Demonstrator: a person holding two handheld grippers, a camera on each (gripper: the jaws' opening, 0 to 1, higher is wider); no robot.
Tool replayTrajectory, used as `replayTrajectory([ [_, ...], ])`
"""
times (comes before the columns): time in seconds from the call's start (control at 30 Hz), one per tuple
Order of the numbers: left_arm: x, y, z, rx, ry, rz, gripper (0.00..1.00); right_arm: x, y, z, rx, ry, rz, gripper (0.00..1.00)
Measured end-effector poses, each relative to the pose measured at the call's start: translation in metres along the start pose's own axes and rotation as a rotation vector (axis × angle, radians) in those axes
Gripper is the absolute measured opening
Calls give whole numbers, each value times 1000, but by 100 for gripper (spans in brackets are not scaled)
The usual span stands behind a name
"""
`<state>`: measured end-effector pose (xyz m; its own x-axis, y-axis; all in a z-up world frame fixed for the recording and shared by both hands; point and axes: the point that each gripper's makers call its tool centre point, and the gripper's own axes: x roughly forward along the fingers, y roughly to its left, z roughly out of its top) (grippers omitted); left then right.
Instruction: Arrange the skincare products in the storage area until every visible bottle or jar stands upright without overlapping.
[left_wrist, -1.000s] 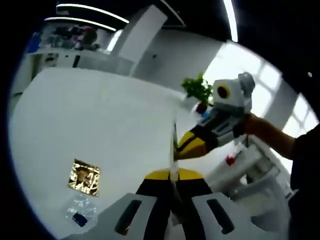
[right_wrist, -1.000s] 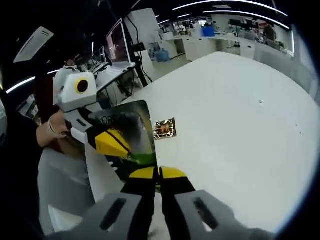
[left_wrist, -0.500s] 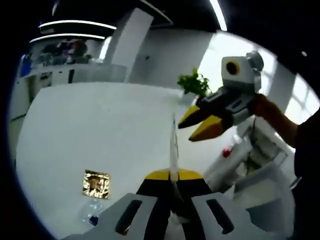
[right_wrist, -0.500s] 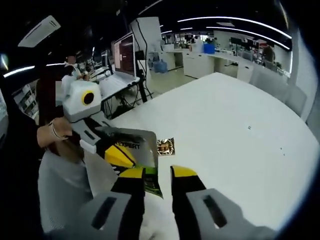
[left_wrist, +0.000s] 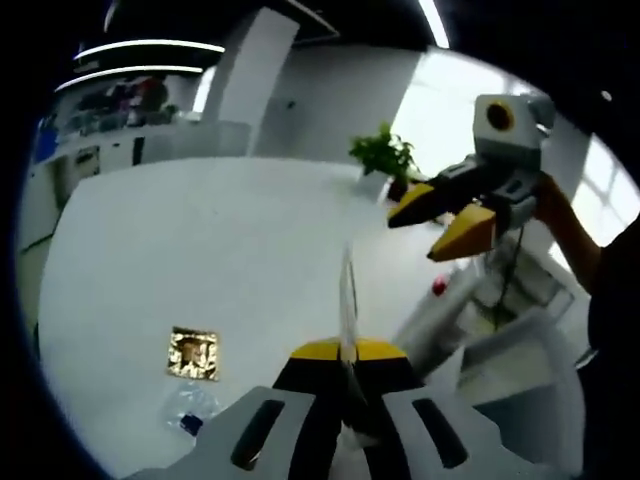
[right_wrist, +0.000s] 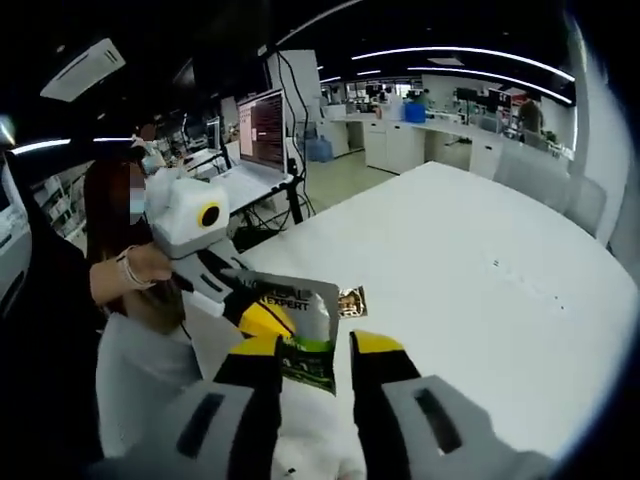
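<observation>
The flat sachet (right_wrist: 293, 330) carries the word "EXPERT" along its grey top, above a dark and green printed face. The left gripper (left_wrist: 345, 352) pinches its lower edge between closed jaws, edge-on in the left gripper view. The right gripper (right_wrist: 315, 352) stands with jaws apart just before the sachet's lower part, not touching. A gold foil packet (left_wrist: 194, 354) lies on the white table (left_wrist: 220, 250).

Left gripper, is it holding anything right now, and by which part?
Yes. The left gripper is shut on a flat sachet, pinching its lower edge. The right gripper is open and holds nothing.
</observation>
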<state>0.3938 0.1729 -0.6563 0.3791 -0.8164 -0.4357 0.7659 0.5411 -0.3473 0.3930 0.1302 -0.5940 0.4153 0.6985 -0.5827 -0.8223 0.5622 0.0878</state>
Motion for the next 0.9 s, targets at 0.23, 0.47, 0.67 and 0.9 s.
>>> replayTrajectory([
  [0.23, -8, -5, -1, 10, 8, 3, 0, -8, 14, 5, -17, -20, -3, 29],
  [0.47, -18, -10, -7, 18, 17, 10, 0, -10, 30, 6, -47, -24, 16, 29],
  [0.67, -28, -15, -13, 19, 25, 14, 0, -16, 47, 5, -56, -34, 31, 29],
  [0.9, -39, -25, -21, 26, 28, 14, 0, -22, 71, -1, -52, -52, 57, 28],
])
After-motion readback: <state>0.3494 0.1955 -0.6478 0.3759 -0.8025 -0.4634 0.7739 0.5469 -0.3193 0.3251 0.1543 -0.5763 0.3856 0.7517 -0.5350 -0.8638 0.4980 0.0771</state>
